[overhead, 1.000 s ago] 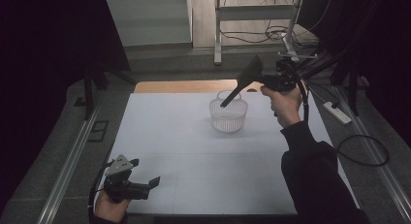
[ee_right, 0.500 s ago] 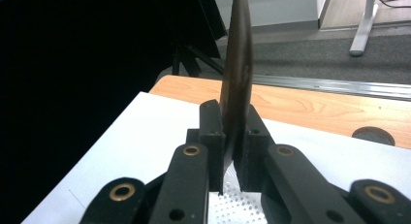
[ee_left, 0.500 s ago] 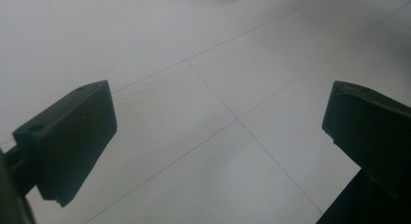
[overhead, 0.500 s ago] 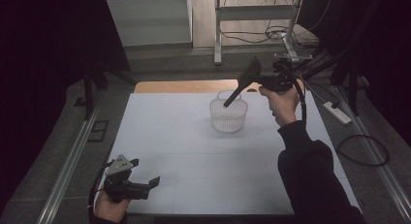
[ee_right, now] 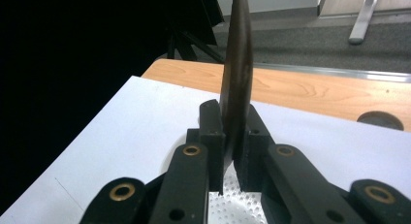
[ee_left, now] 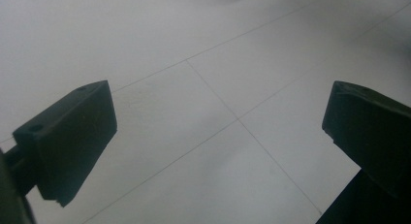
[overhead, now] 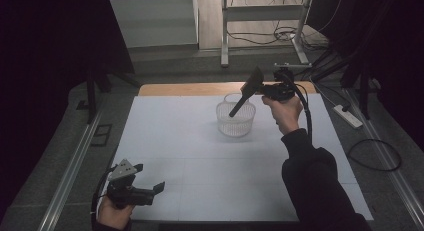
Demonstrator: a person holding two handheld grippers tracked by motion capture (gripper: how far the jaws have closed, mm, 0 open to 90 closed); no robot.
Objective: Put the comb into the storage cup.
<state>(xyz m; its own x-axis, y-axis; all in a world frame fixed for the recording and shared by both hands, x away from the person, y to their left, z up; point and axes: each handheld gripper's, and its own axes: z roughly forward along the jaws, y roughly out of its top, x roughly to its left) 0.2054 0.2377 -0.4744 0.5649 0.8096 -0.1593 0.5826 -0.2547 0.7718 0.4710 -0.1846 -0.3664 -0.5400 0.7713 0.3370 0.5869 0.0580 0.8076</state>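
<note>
A black spatula [overhead: 246,95] slants down to the left, broad end up, its thin end over the mouth of a white perforated basket [overhead: 235,125] at the back middle of the white table [overhead: 190,141]. My right gripper [overhead: 265,89] is shut on the spatula's upper part. In the right gripper view the spatula [ee_right: 237,78] stands edge-on between the closed jaws of the right gripper [ee_right: 235,129], with the basket [ee_right: 237,202] just below. My left gripper [overhead: 152,190] rests low at the front left corner, open, with nothing between its fingers; the left gripper [ee_left: 218,122] looks onto bare table.
A wooden strip [overhead: 200,88] runs along the table's far edge, with a dark round hole [ee_right: 380,120] in it. A power strip [overhead: 347,116] and cables lie on the floor to the right. Metal rails [overhead: 75,161] flank the table.
My right hand has sunk a little with the spatula, bringing its thin end lower over the basket. The left gripper has stayed where it was.
</note>
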